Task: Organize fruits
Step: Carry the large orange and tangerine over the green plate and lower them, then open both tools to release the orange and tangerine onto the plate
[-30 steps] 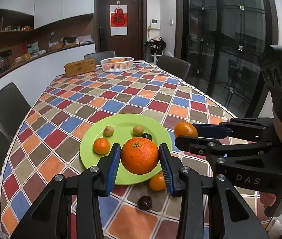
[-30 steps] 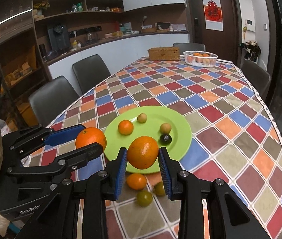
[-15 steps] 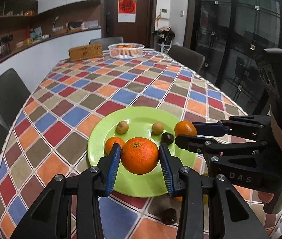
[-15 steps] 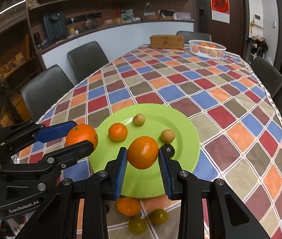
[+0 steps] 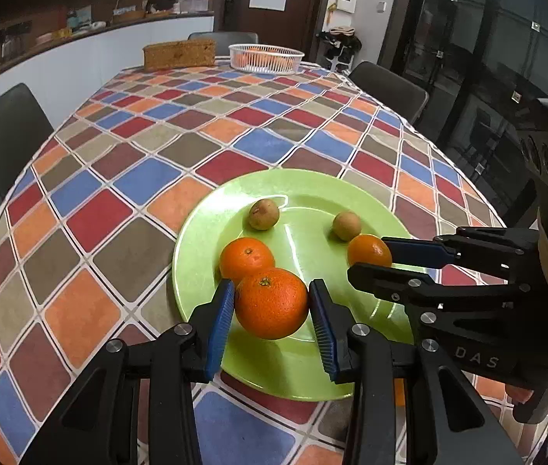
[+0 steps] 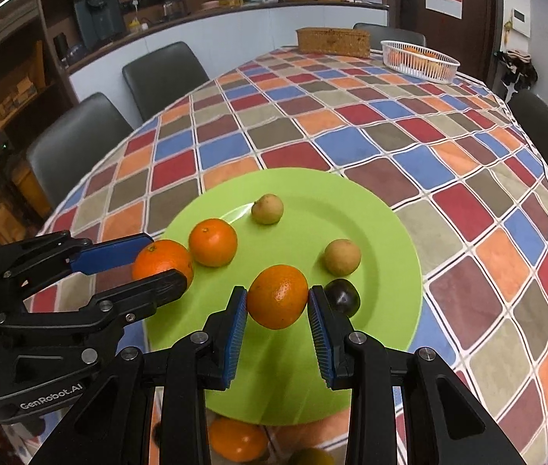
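Observation:
My left gripper (image 5: 271, 310) is shut on a large orange (image 5: 271, 303) and holds it over the near left part of the green plate (image 5: 305, 193). My right gripper (image 6: 277, 306) is shut on a smaller orange (image 6: 278, 296) over the plate's near middle (image 6: 390, 310). On the plate lie a mandarin (image 6: 212, 241), two small tan fruits (image 6: 267, 209) (image 6: 342, 257) and a dark plum (image 6: 343, 296). Each gripper shows in the other's view: the right one (image 5: 371, 259) with its orange, the left one (image 6: 157, 267) with its orange.
An orange (image 6: 237, 440) and a greenish fruit (image 6: 311, 457) lie on the checked tablecloth just short of the plate. A white basket of oranges (image 5: 266, 56) and a wicker box (image 5: 179, 53) stand at the table's far end. Dark chairs line both sides.
Both grippers have moved forward and lower over the plate, each still holding its orange. The loose fruits in front of the plate have slid under the grippers.

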`<act>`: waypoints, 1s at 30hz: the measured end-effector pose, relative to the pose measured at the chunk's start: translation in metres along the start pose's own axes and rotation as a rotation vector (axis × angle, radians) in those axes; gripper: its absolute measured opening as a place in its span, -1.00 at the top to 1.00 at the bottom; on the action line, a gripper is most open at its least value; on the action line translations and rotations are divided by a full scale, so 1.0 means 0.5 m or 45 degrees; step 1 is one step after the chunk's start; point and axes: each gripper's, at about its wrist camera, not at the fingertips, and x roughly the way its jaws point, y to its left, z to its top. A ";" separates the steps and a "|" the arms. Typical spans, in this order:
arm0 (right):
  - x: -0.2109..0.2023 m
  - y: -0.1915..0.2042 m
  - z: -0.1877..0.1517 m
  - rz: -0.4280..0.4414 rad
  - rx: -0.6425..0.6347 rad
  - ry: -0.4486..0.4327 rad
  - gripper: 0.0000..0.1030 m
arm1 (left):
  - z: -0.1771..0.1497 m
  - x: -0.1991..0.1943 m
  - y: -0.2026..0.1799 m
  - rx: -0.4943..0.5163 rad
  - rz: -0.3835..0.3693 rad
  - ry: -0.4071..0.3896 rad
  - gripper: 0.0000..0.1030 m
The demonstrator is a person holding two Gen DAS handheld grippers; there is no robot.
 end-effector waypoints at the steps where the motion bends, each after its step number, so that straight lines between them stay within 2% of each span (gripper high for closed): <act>1: 0.006 -0.001 0.000 0.000 0.001 0.008 0.35 | 0.000 0.005 0.002 -0.006 0.001 0.007 0.24; 7: 0.022 -0.003 -0.003 -0.001 0.003 0.028 0.35 | 0.001 0.025 0.002 0.007 0.018 0.026 0.24; 15: 0.020 -0.006 -0.007 -0.002 0.013 0.023 0.32 | 0.005 0.009 -0.002 0.038 0.058 -0.007 0.22; 18: 0.003 -0.006 -0.009 -0.009 0.013 -0.008 0.24 | 0.001 -0.007 -0.005 0.047 0.075 -0.021 0.19; 30: -0.101 0.008 -0.030 -0.031 0.004 -0.146 0.24 | -0.007 -0.110 -0.048 0.120 0.120 -0.140 0.12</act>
